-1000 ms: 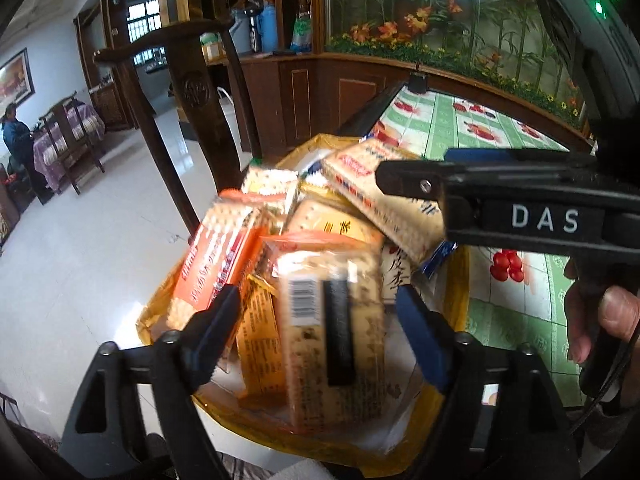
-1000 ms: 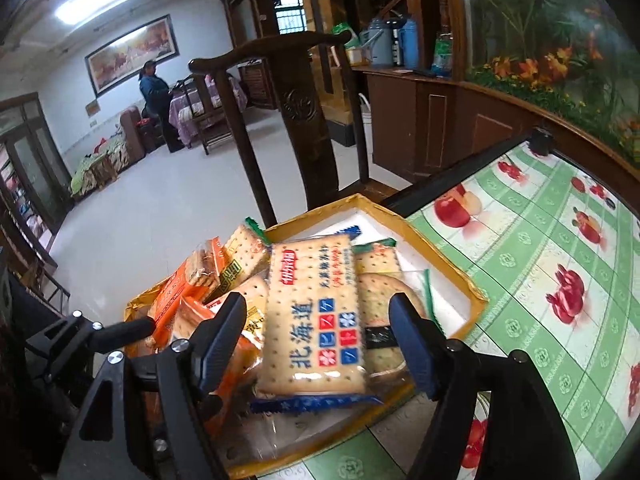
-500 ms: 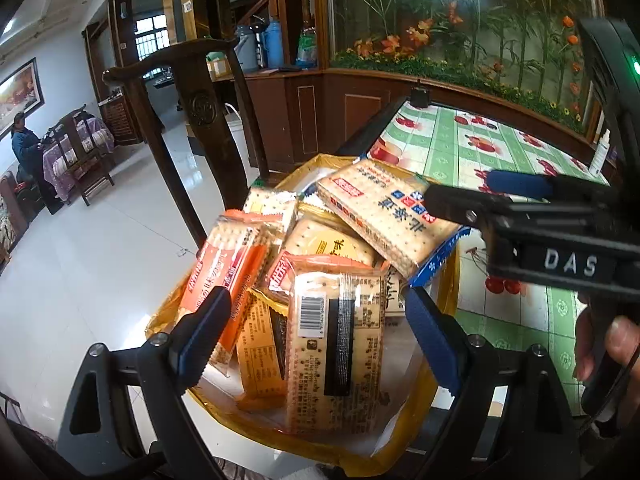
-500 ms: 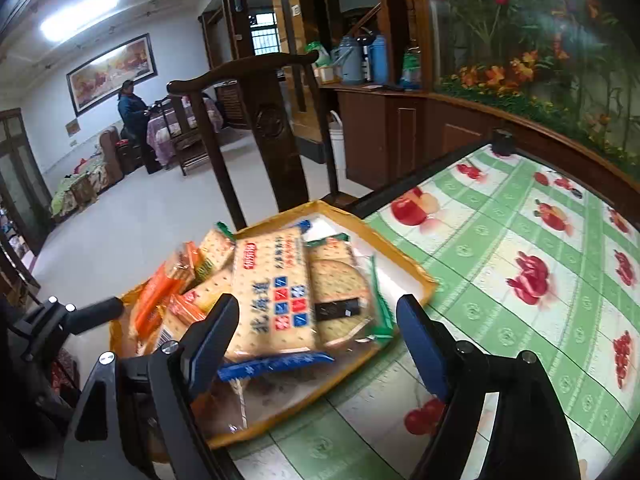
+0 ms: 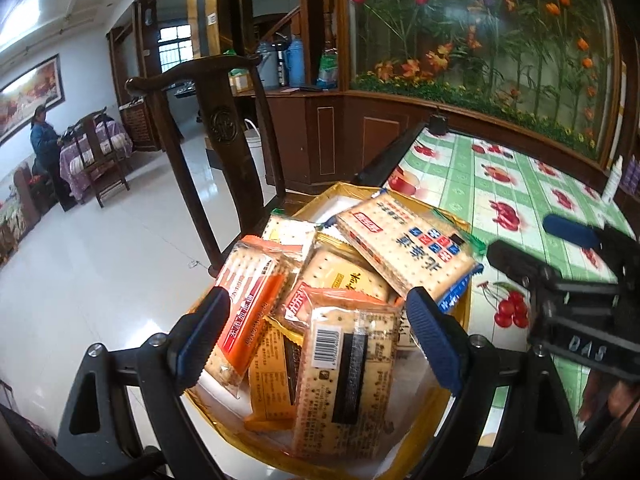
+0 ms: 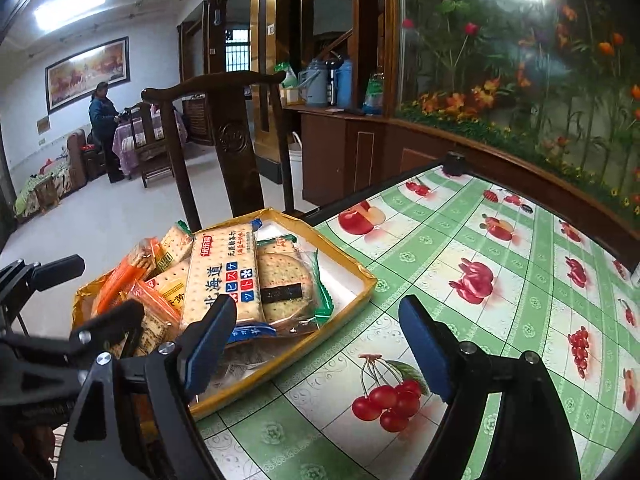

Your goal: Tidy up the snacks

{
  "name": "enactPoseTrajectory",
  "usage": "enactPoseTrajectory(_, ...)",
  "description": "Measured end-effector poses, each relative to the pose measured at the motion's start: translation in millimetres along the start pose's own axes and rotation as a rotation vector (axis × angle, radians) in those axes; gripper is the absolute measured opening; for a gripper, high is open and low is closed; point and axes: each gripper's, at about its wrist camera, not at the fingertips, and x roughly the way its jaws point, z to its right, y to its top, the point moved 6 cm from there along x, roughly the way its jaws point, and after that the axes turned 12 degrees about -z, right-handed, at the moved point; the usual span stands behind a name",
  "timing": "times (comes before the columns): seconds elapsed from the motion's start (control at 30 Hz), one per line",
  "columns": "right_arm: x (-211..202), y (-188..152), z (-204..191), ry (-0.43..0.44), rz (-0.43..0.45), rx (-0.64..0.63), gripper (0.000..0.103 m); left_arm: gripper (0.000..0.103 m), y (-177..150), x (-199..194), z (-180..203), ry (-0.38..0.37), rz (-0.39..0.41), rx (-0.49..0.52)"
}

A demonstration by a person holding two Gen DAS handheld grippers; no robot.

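A yellow tray (image 6: 362, 294) sits at the table's (image 6: 500, 280) left edge, near its far corner, and holds a loose pile of cracker packs. At the tray's left side lies an orange pack (image 5: 250, 296) with a small pale pack (image 5: 290, 234) behind it. In the middle, a barcode pack (image 5: 344, 376) lies face down over a yellow pack (image 5: 272, 376). The long blue-trimmed pack (image 6: 226, 276) lies on top of the pile, and a green-edged round-cracker pack (image 6: 288, 286) lies just beside it on the right — the tray's right end shows bare white lining.

The left gripper (image 5: 320, 338) hangs spread wide over the near end of the pile, holding nothing. The right gripper (image 6: 316, 346) is also spread and empty.

A second ago the right gripper framed the blue-trimmed pack; now it has drawn back and swung right, its right finger (image 6: 424, 346) over the cherry-print tablecloth. The left gripper has lifted slightly off the pile.
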Motion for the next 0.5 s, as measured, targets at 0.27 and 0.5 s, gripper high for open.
enactPoseTrajectory(0.27,1.2,-6.6,4.6,0.0,0.005,0.01,0.087,0.1,8.3,0.0,-10.2,-0.032,0.015,-0.063)
enactPoseTrajectory(0.5,1.6,-8.6,6.2,0.017,0.008,0.03,0.089,0.102,15.1,-3.0,-8.0,-0.058,0.042,-0.052)
